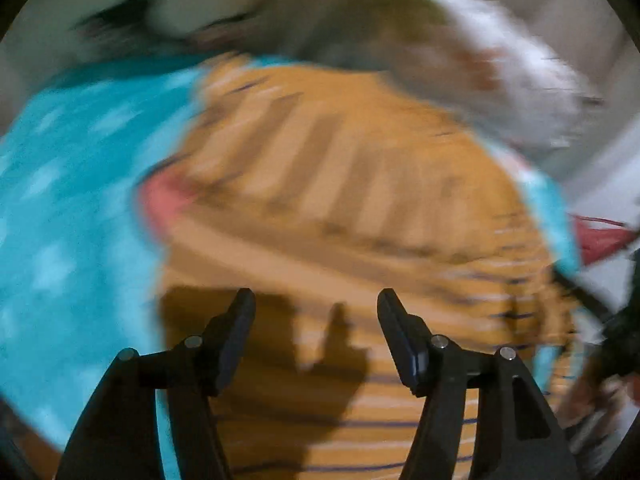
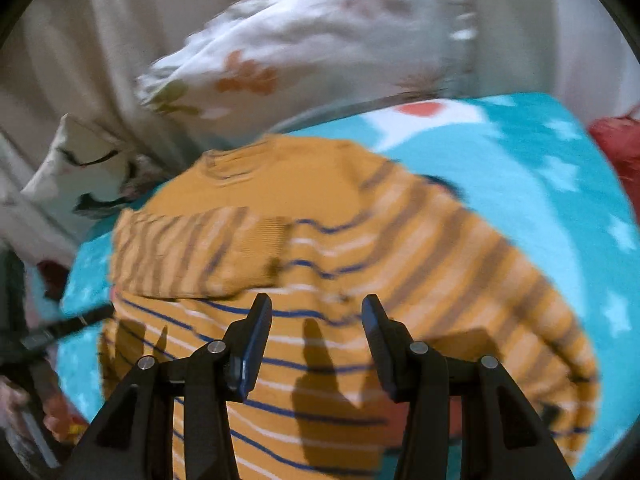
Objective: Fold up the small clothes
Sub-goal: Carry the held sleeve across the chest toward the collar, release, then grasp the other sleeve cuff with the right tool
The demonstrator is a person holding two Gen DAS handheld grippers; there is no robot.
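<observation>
A small mustard-orange sweater point(image 2: 328, 232) with blue and white stripes lies on a turquoise blanket point(image 2: 540, 168) with white stars. Both sleeves look folded across its body. It also fills the left wrist view point(image 1: 360, 184), blurred by motion. My left gripper point(image 1: 316, 300) is open and empty just above the sweater's striped body. My right gripper point(image 2: 316, 304) is open and empty above the sweater's lower body.
A white floral pillow point(image 2: 304, 52) lies behind the sweater, and a white cushion with black marks point(image 2: 84, 172) sits at the left. Something red point(image 2: 616, 148) lies at the blanket's right edge. A dark object point(image 1: 620, 340) shows at the right of the left wrist view.
</observation>
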